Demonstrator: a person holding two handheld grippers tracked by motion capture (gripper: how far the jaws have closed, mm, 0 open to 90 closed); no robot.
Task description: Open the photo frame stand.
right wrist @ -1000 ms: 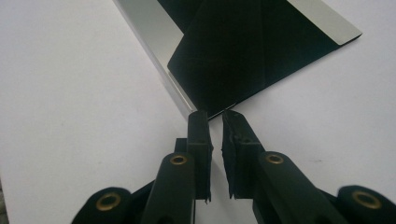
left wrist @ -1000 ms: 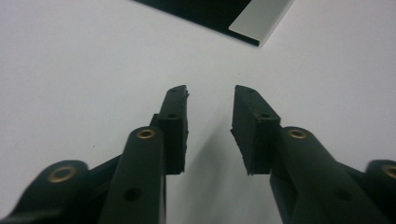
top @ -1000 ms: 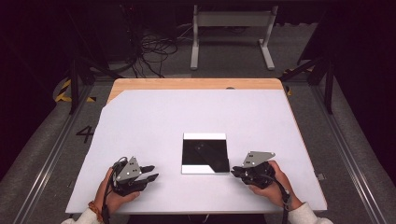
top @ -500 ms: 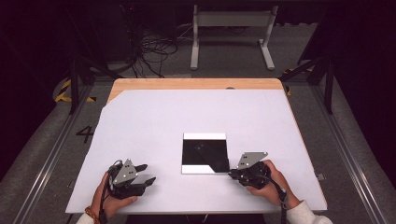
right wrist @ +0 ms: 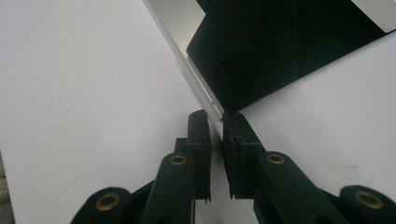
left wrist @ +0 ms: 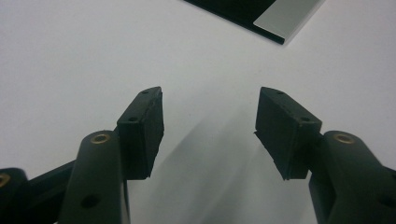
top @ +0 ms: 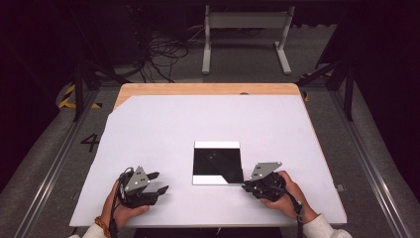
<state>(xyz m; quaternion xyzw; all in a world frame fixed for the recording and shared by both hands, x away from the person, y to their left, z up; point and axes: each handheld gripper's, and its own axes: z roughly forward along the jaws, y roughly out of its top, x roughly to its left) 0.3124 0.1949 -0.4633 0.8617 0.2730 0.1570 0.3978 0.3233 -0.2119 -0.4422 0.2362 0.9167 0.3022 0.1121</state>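
Apparently a thin, stiff, light sheet (top: pixel 217 162), black with pale bands, lies flat mid-table, pinched at its five o'clock corner by the right gripper (right wrist: pixel 215 122), best held by that edge, while the left gripper (left wrist: pixel 209 122) has just spread, empty.

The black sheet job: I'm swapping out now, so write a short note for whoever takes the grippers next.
Left gripper: open, nothing between the jaws, which have just been opening; it sits on the white table, left of the sheet.
Right gripper: jaws nearly shut at the near right corner of the black sheet; the corner's edge runs into the gap between them.
Sheet: lies flat mid-table, pale strips on its far and near edges.
Done: right gripper set at the corner.
Left: probably lifting or folding the sheet.
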